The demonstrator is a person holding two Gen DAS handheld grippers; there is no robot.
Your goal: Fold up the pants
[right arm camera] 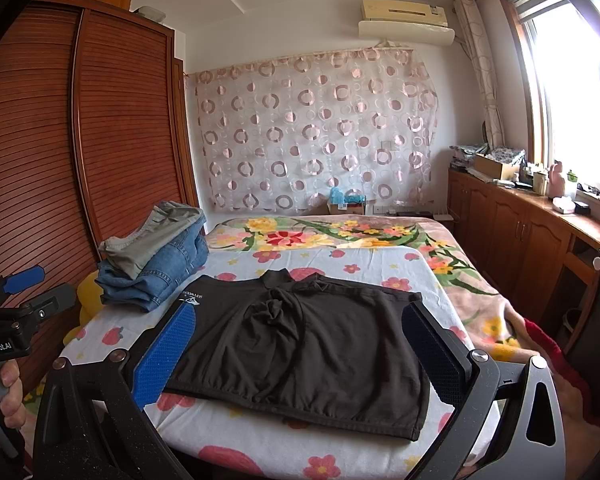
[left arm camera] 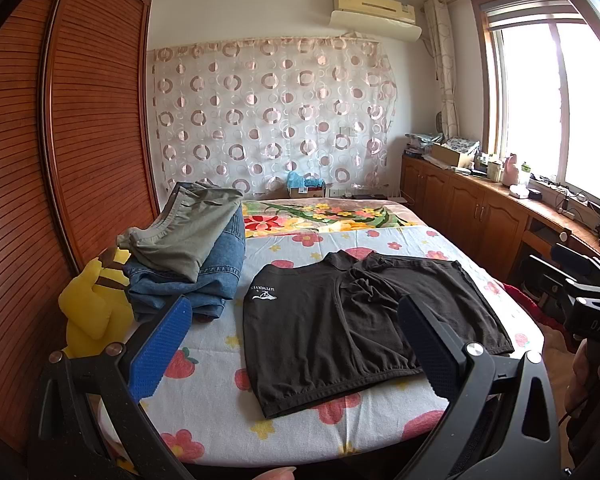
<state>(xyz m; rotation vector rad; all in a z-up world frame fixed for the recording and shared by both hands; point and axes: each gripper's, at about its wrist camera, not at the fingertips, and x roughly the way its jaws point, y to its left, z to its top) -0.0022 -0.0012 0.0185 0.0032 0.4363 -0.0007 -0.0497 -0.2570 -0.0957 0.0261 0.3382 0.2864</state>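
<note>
**Bed with garments, both grippers empty**

Yellow plush toy (left arm camera: 94,312) at the bed's left edge. Folded stack: olive pants (left arm camera: 188,236) on blue jeans (left arm camera: 204,280). Left gripper (left arm camera: 296,350) spread wide, holding nothing. Black shorts (left arm camera: 364,328) flat on floral sheet (left arm camera: 220,412), mid-bed. Right gripper (right arm camera: 300,358) likewise wide, empty.

Slatted wooden wardrobe (left arm camera: 60,140) left, circle-patterned curtain (left arm camera: 272,116) behind, bright window (left arm camera: 560,92) right
</note>
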